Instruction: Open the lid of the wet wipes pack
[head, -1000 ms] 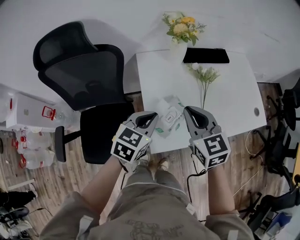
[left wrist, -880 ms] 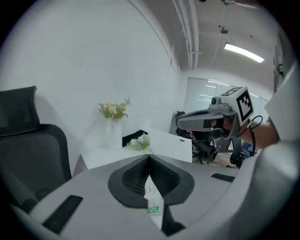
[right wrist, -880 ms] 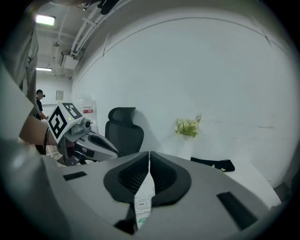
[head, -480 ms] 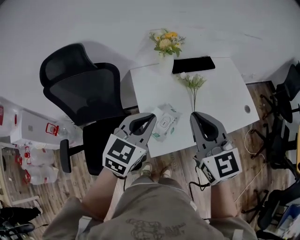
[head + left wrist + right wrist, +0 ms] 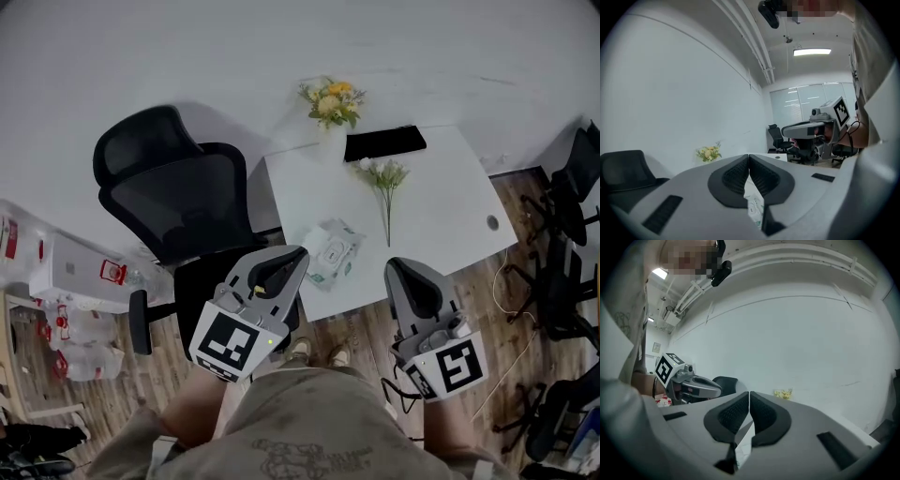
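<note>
1. Grippers. I have the left gripper (image 5: pixel 296 253) and the right gripper (image 5: pixel 399 266) both held short of the table (image 5: pixel 450 220), near its front edge. Each pair of jaws is pressed together with nothing between them. Hazard: closed jaws cannot take the lid tab. If I approach without parting them, I judge they will only shove the pack.

2. Wet wipes pack (image 5: pixel 333 251). It lies flat near the table's front edge, between the two grippers and just beyond them. I cannot confirm the lid's state at this size; it looks flat. Hazards: a push towards me could slide the pack off the edge. A one-sided pull on the lid would likely lift the whole light pack, so one gripper should pin it.

3. Flower sprig (image 5: pixel 383 180). It lies loose beyond the pack, and a wide right-hand sweep could drag it.

4. Vase of flowers (image 5: pixel 330 101). It stands at the far edge, well apart, so the risk is low.
</note>
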`<action>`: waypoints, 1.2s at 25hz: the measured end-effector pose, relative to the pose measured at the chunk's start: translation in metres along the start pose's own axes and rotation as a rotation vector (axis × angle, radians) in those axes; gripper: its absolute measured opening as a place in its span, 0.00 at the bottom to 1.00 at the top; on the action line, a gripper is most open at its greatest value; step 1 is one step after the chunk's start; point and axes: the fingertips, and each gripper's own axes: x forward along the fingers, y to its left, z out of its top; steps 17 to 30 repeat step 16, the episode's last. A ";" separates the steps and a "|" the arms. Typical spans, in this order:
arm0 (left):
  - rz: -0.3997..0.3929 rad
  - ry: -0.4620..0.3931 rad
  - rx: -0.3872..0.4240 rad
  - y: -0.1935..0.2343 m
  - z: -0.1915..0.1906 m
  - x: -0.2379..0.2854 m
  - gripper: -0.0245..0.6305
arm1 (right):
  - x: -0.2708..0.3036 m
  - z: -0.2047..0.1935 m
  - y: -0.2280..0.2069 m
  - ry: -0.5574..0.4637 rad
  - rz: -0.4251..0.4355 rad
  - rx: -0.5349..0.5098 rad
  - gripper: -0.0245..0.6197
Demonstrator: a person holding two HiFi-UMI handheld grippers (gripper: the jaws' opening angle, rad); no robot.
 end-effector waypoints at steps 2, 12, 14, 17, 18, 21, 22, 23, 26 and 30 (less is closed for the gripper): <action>0.009 -0.009 -0.035 0.000 -0.001 -0.005 0.06 | -0.002 -0.001 0.002 0.006 0.001 -0.013 0.09; -0.008 0.007 -0.027 -0.004 -0.004 0.000 0.06 | -0.007 -0.001 -0.002 0.015 -0.022 -0.021 0.09; -0.023 0.003 -0.021 -0.007 -0.001 0.003 0.06 | -0.007 -0.001 -0.003 0.018 -0.029 -0.031 0.09; -0.035 0.002 -0.014 -0.010 0.001 0.005 0.06 | -0.006 -0.001 -0.005 0.020 -0.035 -0.039 0.09; -0.035 0.002 -0.014 -0.010 0.001 0.005 0.06 | -0.006 -0.001 -0.005 0.020 -0.035 -0.039 0.09; -0.035 0.002 -0.014 -0.010 0.001 0.005 0.06 | -0.006 -0.001 -0.005 0.020 -0.035 -0.039 0.09; -0.035 0.002 -0.014 -0.010 0.001 0.005 0.06 | -0.006 -0.001 -0.005 0.020 -0.035 -0.039 0.09; -0.035 0.002 -0.014 -0.010 0.001 0.005 0.06 | -0.006 -0.001 -0.005 0.020 -0.035 -0.039 0.09; -0.035 0.002 -0.014 -0.010 0.001 0.005 0.06 | -0.006 -0.001 -0.005 0.020 -0.035 -0.039 0.09; -0.035 0.002 -0.014 -0.010 0.001 0.005 0.06 | -0.006 -0.001 -0.005 0.020 -0.035 -0.039 0.09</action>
